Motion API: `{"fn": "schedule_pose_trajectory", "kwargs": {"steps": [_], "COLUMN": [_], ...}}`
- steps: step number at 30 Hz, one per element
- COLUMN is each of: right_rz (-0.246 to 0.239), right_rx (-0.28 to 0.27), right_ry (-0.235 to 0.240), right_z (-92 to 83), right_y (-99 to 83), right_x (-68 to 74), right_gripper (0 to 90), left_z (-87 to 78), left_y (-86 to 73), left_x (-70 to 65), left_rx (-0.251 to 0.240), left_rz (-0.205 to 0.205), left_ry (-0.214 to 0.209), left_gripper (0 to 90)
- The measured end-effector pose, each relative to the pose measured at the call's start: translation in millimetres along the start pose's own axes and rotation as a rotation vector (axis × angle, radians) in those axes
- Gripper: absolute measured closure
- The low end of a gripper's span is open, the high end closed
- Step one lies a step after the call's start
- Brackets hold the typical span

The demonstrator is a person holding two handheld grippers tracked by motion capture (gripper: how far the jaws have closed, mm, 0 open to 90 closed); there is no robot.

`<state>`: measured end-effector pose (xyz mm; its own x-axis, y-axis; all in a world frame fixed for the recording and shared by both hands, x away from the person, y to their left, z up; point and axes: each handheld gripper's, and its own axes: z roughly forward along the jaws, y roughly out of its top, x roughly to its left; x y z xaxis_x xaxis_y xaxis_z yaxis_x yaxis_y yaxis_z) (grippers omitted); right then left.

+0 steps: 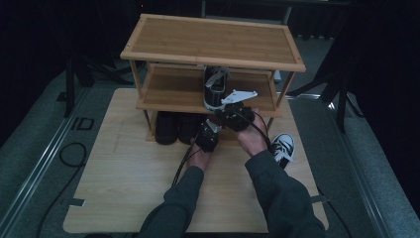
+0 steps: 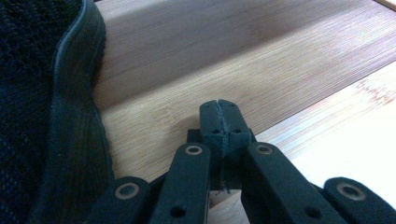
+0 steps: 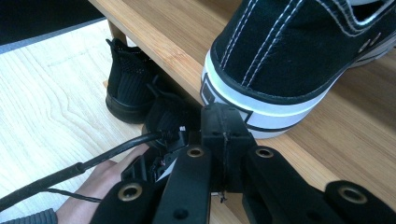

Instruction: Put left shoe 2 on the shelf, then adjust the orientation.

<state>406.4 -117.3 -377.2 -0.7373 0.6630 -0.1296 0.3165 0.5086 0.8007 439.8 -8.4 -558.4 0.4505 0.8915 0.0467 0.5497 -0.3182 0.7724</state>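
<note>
A black-and-white sneaker (image 1: 214, 85) (image 3: 289, 56) stands on the middle shelf of a bamboo shoe rack (image 1: 163, 89), heel toward me. My right gripper (image 1: 227, 111) (image 3: 224, 122) is shut and empty, its tips just in front of that heel's white sole. Lower down, my left gripper (image 1: 209, 130) (image 2: 219, 109) is also shut with nothing in it, pointing over the rack's bottom board (image 2: 243, 60). A black knit shoe (image 2: 42, 116) (image 1: 166, 128) sits close on its left. The matching sneaker (image 1: 283, 147) lies on the floor board at the right.
The rack stands at the back of a pale wooden board (image 1: 124, 188); its top shelf (image 1: 213, 39) is bare. A second black shoe (image 1: 190, 127) sits beside the first under the middle shelf. Cables (image 1: 74, 153) trail on the grey floor at the left.
</note>
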Motion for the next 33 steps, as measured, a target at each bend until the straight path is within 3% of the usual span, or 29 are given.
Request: {"fn": "schedule_pose_trajectory", "kwargs": {"steps": [4,17,24,33], "right_rz": [0.02,0.005,0.022,0.04], "right_rx": [-0.009,0.002,0.056,0.126], "right_ry": [0.023,0.002,0.0,0.002], "right_z": [-1.4,-23.6,-35.1,-34.7], "right_y": [-3.3,-22.0,-38.1,-58.9], "right_x": [-2.3,-2.6,-8.9,-21.2], "right_gripper": [85.1,78.5,75.0,74.0], "left_z": [0.2,0.1,0.2,0.1], "left_y": [-0.5,-0.7,-0.8,-0.6], "left_x": [1.0,1.6,1.2,1.6], "left_rx": [-0.004,-0.004,-0.006,-0.003], "left_rz": [-0.003,-0.002,-0.01,-0.003], "left_ry": [-0.006,-0.01,-0.01,-0.014], "left_gripper": [90.0,90.0,90.0,90.0]}}
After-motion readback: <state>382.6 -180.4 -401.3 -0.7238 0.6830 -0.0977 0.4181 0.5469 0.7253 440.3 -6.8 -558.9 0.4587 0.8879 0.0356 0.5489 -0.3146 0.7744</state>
